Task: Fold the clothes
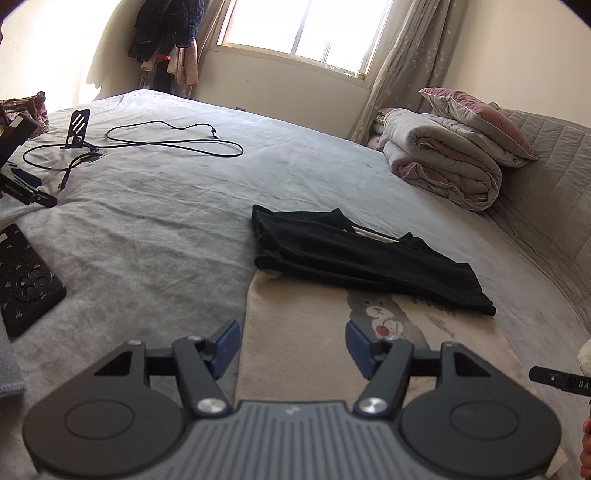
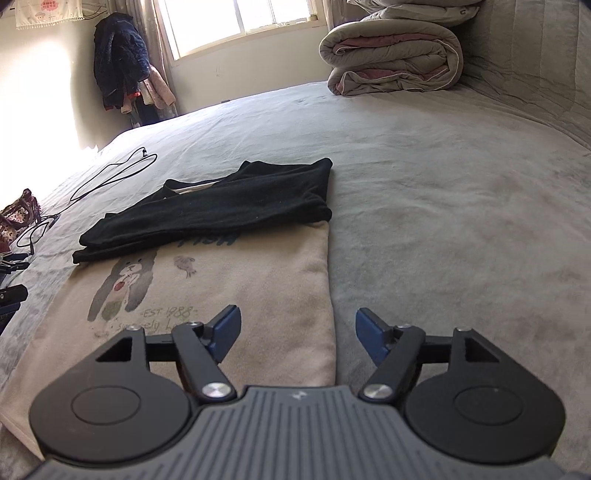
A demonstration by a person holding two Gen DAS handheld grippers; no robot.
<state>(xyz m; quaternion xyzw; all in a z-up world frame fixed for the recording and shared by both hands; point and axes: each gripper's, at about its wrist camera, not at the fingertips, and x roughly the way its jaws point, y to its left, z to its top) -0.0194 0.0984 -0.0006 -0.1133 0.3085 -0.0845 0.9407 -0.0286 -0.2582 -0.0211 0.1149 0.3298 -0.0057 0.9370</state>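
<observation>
1. Left wrist view: we look along our left gripper [image 1: 291, 345], its blue pads [image 1: 226, 341] spread apart with nothing between them.
2. Under the gap lies a beige garment [image 1: 295, 347], flat on a grey bed [image 1: 166, 221], printed with a cartoon bear [image 1: 380, 314].
3. A folded black garment [image 1: 362, 258] rests across the beige one's far end, partly covering the print.
4. On the left of the bed we see a black phone [image 1: 26, 280], a looped black cable [image 1: 173, 142] and a small upright stand [image 1: 78, 127].
5. A rolled quilt [image 1: 443, 162] with a pillow [image 1: 480, 118] on top sits at the far right, below a bright window [image 1: 306, 29].
6. Right wrist view: our right gripper [image 2: 297, 334] also stands open and empty, hovering over the right edge of the beige garment [image 2: 258, 280]; one pad is above the fabric, the other above bare bed [image 2: 443, 221].
7. From here the bear [image 2: 125, 280] and faint lettering show on the beige cloth, and the black garment [image 2: 221, 203] again lies across its far end.
8. The quilt [image 2: 391, 55] sits at the far top, and dark clothes [image 2: 118, 59] hang in the corner beside the window [image 2: 236, 22].
9. The cable [image 2: 110, 177] trails along the left of the bed, near a patterned bag [image 2: 18, 214].
</observation>
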